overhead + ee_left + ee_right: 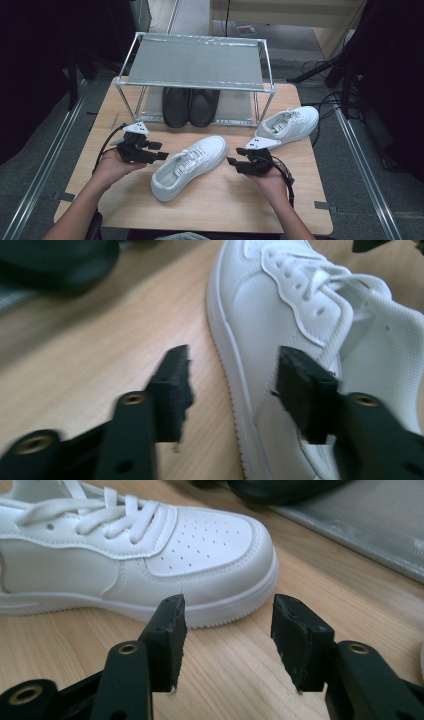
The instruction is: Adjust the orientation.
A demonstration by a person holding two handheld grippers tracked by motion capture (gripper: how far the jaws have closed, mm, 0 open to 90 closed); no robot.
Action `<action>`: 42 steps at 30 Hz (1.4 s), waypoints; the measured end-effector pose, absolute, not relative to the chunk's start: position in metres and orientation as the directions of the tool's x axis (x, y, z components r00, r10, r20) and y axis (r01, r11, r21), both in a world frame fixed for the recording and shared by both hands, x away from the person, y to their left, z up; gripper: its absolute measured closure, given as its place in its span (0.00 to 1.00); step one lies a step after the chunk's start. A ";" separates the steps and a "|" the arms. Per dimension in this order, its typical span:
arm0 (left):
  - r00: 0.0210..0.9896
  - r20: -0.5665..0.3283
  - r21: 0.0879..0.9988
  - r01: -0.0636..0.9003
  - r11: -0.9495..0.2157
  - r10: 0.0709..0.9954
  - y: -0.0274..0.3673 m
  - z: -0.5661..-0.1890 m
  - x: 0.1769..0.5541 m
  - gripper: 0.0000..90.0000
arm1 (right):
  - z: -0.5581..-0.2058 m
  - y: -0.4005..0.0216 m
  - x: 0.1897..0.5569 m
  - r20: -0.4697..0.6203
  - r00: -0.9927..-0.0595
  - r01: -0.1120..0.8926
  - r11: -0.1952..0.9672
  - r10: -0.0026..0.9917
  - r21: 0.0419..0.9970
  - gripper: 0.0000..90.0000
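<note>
A white lace-up sneaker [189,167] lies slantwise on the middle of the wooden table, toe toward the back right. My left gripper [162,156] is at its left side, open. In the left gripper view [232,365] one jaw hangs over the bare wood and the other over the sneaker's [280,295] side wall near the collar, with the sole edge between them; neither pad presses on it. My right gripper [231,161] stands open just right of the toe. In the right gripper view [227,615] the sneaker's toe [200,545] lies close ahead, outside the jaws.
A second white sneaker [290,122] lies at the back right. A pair of black shoes [190,106] stands on the lower shelf of a metal rack [195,60] at the back. Bare table [210,210] stretches toward the near edge.
</note>
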State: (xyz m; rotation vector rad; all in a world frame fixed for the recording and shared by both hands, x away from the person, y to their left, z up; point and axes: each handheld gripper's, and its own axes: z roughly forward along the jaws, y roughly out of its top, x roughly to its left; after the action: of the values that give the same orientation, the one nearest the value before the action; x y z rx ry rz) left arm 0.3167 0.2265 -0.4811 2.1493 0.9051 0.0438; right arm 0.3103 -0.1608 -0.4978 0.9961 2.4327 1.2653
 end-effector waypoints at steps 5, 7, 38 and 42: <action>0.747 -0.251 0.685 0.586 -0.432 0.615 0.226 -0.484 0.315 0.87 | -0.499 -0.153 0.308 0.120 -0.749 0.459 0.379 0.652 0.804 0.61; 0.757 -0.226 0.694 0.567 -0.444 0.613 0.225 -0.484 0.314 0.95 | -0.500 -0.149 0.306 0.133 -0.755 0.458 0.371 0.642 0.808 0.69; 0.782 -0.245 0.631 0.577 -0.518 0.573 0.208 -0.507 0.300 0.99 | -0.516 -0.109 0.308 0.178 -0.806 0.468 0.425 0.565 0.774 0.99; 0.779 -0.251 0.631 0.582 -0.513 0.575 0.206 -0.508 0.296 1.00 | -0.516 -0.107 0.310 0.180 -0.808 0.469 0.426 0.561 0.774 0.99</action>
State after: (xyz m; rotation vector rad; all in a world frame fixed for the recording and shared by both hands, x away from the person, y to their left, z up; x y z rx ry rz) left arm 0.2961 0.2064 -0.5076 2.2369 0.8553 -0.0127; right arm 0.3100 -0.1072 -0.5162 0.9285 2.5632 1.3379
